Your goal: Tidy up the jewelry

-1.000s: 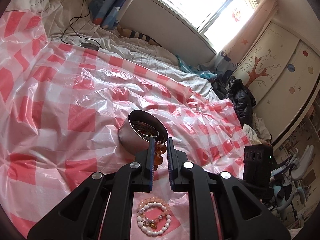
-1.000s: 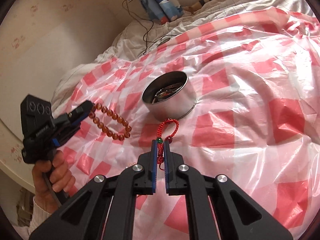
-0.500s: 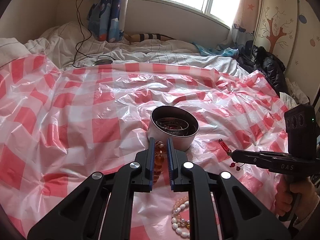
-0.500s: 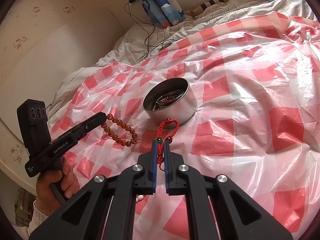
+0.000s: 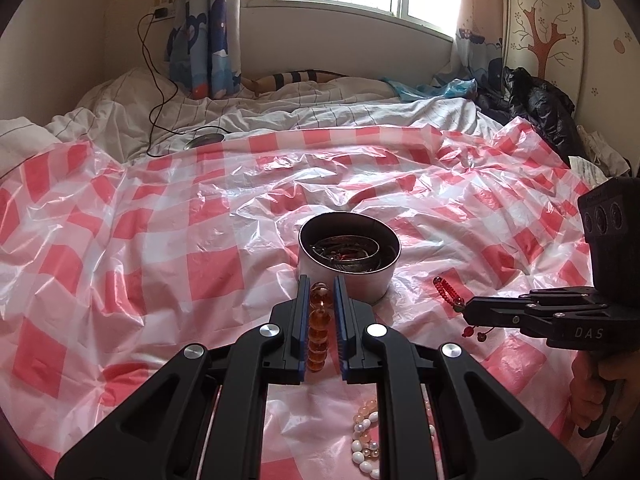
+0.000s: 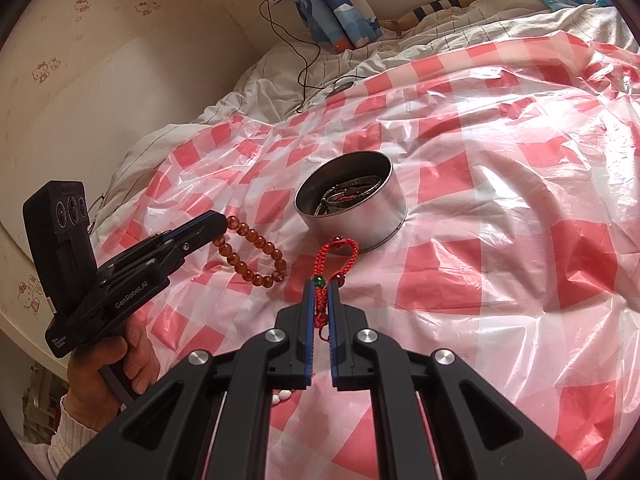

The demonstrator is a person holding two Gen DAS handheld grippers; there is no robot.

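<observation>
A round metal tin (image 5: 349, 256) holding several pieces of jewelry stands on the red-and-white checked plastic sheet (image 5: 160, 240); it also shows in the right wrist view (image 6: 352, 208). My left gripper (image 5: 320, 284) is shut on an amber bead bracelet (image 5: 319, 320), held just in front of the tin; the bracelet hangs from it in the right wrist view (image 6: 252, 256). My right gripper (image 6: 320, 286) is shut on a red braided cord bracelet (image 6: 334, 256), right of the tin in the left wrist view (image 5: 448, 294).
A pearl and pink bead bracelet (image 5: 366, 440) lies on the sheet under my left gripper. White bedding, a black cable (image 5: 156, 92) and a small round object (image 5: 204, 140) lie beyond the sheet. A dark jacket (image 5: 536, 104) is at the far right.
My left gripper has swung to face the tin straight on, closer to it, still holding the amber bracelet. My right gripper with the red cord has stayed near the tin.
</observation>
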